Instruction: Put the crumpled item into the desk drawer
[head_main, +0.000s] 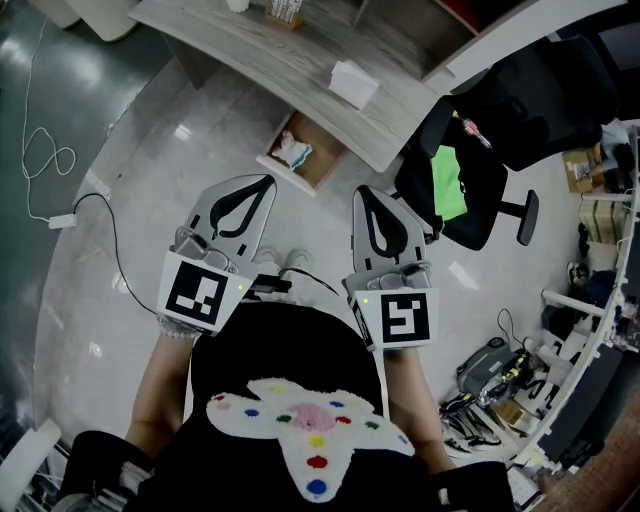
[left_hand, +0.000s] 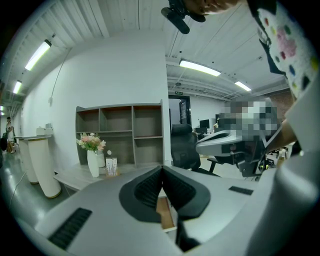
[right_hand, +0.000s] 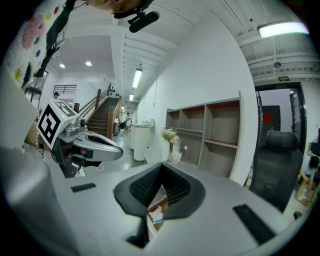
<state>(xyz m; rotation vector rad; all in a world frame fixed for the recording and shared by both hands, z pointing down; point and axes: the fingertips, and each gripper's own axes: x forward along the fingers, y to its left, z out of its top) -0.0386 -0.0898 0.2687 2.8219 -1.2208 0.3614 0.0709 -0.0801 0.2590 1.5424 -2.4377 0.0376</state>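
The crumpled item (head_main: 292, 150) – white, with a little blue on it – lies inside the open desk drawer (head_main: 322, 160), which is pulled out from under the wooden desk (head_main: 300, 50). The right gripper view shows it too, low under the jaws, as a small white lump on the drawer's wooden bottom (right_hand: 156, 216). By this, the placing step looks finished. What seems to be left is to shut the drawer, if the task wants that.

For such a move, one gripper would need to go forward and down to the white front edge of the drawer and push it straight in, not at an angle, so that the drawer does not jam. The crumpled item sits low enough that it should not catch under the desk, but this is only a guess.

The left gripper (head_main: 268, 180) has its jaws pressed together at the tips and nothing is between them. The right gripper (head_main: 362, 190) is the same – jaws closed, empty. Both are held close in front of the person's body, side by side, well apart from the drawer, and they touch nothing. A black office chair (head_main: 470, 190) stands to the right of the drawer.
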